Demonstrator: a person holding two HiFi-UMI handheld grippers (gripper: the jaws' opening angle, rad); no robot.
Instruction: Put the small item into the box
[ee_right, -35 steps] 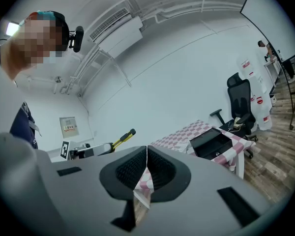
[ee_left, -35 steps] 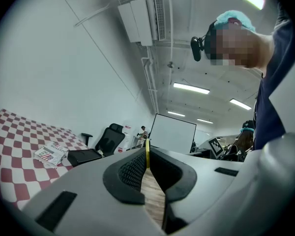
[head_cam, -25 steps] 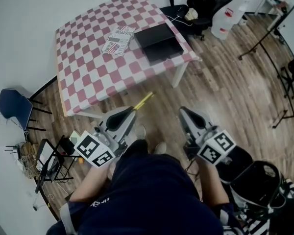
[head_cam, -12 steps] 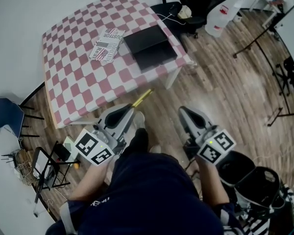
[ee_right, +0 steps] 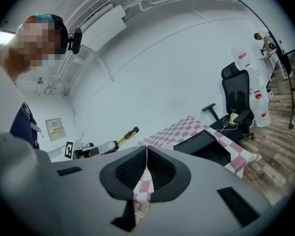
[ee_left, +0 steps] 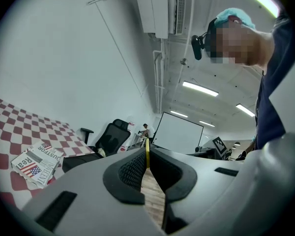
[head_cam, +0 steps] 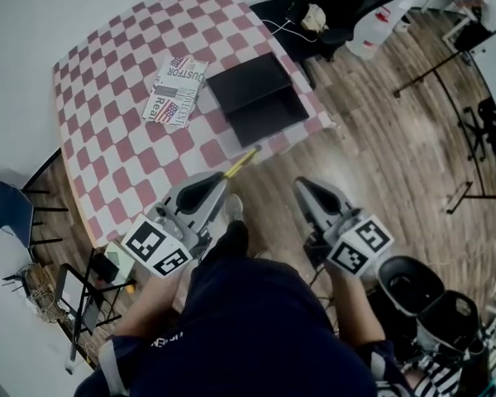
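Note:
A black open box point(head_cam: 256, 98) lies on the pink-and-white checked table point(head_cam: 107, 147), beside a folded newspaper point(head_cam: 175, 89). My left gripper point(head_cam: 223, 179) hangs over the wooden floor just short of the table's near edge, shut on a thin yellow stick-like item point(head_cam: 242, 162) that juts forward from its tips. In the left gripper view the yellow item point(ee_left: 147, 154) shows as a thin strip pinched between the pads, with the box point(ee_left: 81, 160) far ahead. My right gripper point(head_cam: 301, 185) is level with the left and shut with nothing in it. It sees the box point(ee_right: 199, 144) and the item point(ee_right: 125, 135).
A black office chair point(head_cam: 339, 7) stands behind the table's far right corner. A blue chair point(head_cam: 0, 209) and a wire rack point(head_cam: 83, 284) are at the left. Black bins point(head_cam: 409, 284) sit at my right side, and stand legs point(head_cam: 471, 197) cross the floor further right.
The table and box have slid lower and nearer in the head view, so both grippers are closer to the table's edge. Neither grip has changed.

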